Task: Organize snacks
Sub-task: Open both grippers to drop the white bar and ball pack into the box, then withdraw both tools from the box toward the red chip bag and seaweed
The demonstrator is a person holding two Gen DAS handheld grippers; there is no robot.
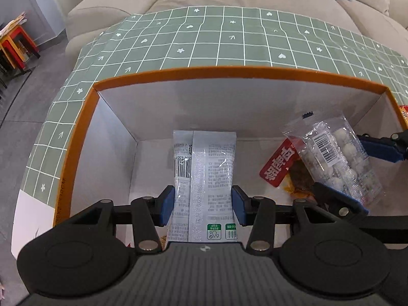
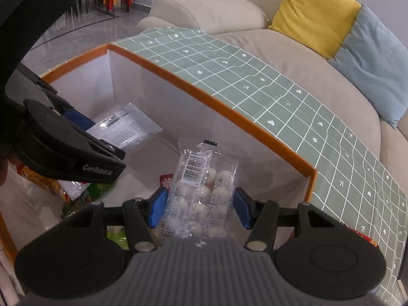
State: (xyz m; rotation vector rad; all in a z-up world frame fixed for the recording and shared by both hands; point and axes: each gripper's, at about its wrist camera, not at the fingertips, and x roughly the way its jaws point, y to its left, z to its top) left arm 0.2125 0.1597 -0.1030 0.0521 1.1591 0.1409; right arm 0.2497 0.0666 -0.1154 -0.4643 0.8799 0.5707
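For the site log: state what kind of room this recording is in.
Most likely a home living room: a beige sofa with a yellow cushion behind the table's green grid tablecloth, and stacked coloured stools on a tiled floor.

Each hand-held gripper was matte black, with a ribbed grey top plate flanked by two round discs. The left hand-held gripper [image 1: 202,204] and the right hand-held gripper [image 2: 199,207] both had angular black linkage arms fixed with silver screws, ending in blue pads [image 1: 167,205]. One side read "GenRobot.AI" in pale lettering.
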